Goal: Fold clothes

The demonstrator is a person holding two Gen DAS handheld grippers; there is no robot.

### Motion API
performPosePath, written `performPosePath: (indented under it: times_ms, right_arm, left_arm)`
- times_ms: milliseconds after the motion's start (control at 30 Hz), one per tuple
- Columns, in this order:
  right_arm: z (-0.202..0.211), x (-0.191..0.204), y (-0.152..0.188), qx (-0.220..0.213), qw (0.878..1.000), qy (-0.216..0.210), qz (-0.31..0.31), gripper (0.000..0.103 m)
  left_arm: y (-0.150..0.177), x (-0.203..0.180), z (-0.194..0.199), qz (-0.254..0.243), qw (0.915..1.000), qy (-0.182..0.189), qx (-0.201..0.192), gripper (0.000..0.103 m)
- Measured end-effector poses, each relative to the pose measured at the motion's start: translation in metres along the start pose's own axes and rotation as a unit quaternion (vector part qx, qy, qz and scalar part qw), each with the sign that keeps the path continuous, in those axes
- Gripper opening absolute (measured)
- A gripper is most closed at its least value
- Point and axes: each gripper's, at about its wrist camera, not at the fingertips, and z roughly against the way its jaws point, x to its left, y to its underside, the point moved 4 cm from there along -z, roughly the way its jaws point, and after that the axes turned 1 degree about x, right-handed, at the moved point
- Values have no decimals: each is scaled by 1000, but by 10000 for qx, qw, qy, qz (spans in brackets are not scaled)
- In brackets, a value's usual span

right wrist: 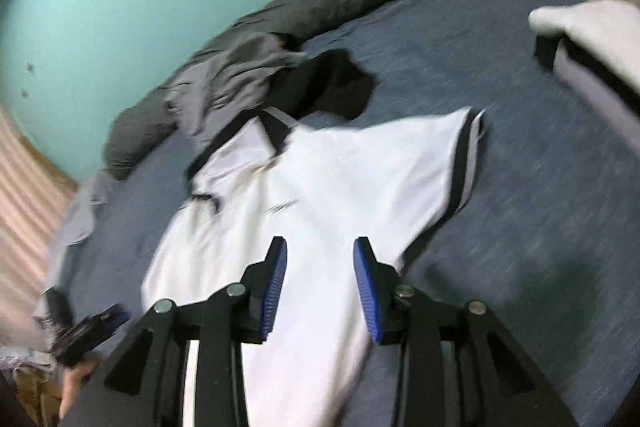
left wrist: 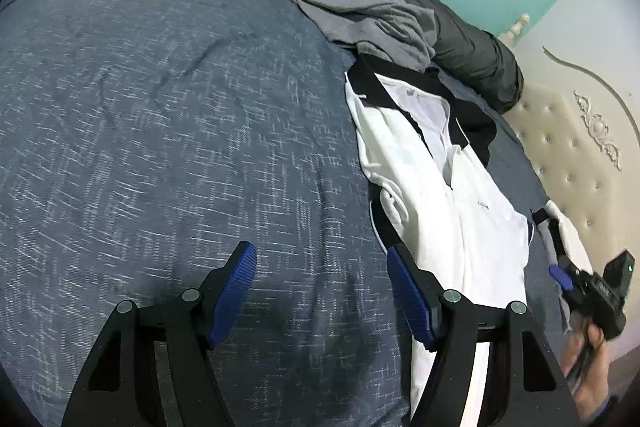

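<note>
Teal wall behind, and a wide bed under a blue-grey woven bedspread (left wrist: 160,147) fills the scene, a tufted cream headboard (left wrist: 568,147) at one end. Along the wall side runs a dark grey rolled duvet (left wrist: 472,55), a crumpled grey garment (left wrist: 352,3) heaped against it. The white polo shirt with black collar and trim (right wrist: 320,187) lies flat, long axis running away from the right gripper (right wrist: 320,279), whose jaws hang partly open, empty, directly above its lower body. The left gripper (left wrist: 322,291), jaws wide and empty, hovers over bare bedspread, shirt off to its right. The right wrist view is blurred; the shirt's hem is hidden.
</note>
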Motion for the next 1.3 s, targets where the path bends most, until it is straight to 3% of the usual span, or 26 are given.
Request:
performPosePath:
  times_ms: [133, 300, 433, 567, 933, 1233, 1300]
  right_arm:
    - [-3, 17, 19, 117, 9996, -264, 70, 42]
    - [-3, 18, 17, 41, 9992, -388, 65, 42]
    - [-3, 12, 18, -178, 9989, -399, 143, 44]
    - [-17, 6, 22, 21, 9986, -523, -11, 44]
    - [-20, 6, 18, -138, 9970, -749, -122, 44]
    - [-14, -1, 9, -263, 9952, -872, -350, 44]
    - [-13, -1, 8, -278, 9948, -903, -377, 44]
  left_arm:
    - [2, -10, -11, -261, 9995, -146, 95, 69]
    - [4, -17, -24, -658, 9964, -507, 172, 68]
    - [4, -25, -33, -765, 9953, -550, 217, 68]
    - [7, -40, -43, -1000, 9928, -592, 286, 68]
    - [-3, -77, -55, -1276, 9882, -800, 273, 68]
    - [-2, -101, -82, -1492, 9836, -861, 539, 68]
    - [-2, -105, -85, -1519, 9830, -867, 564, 61]
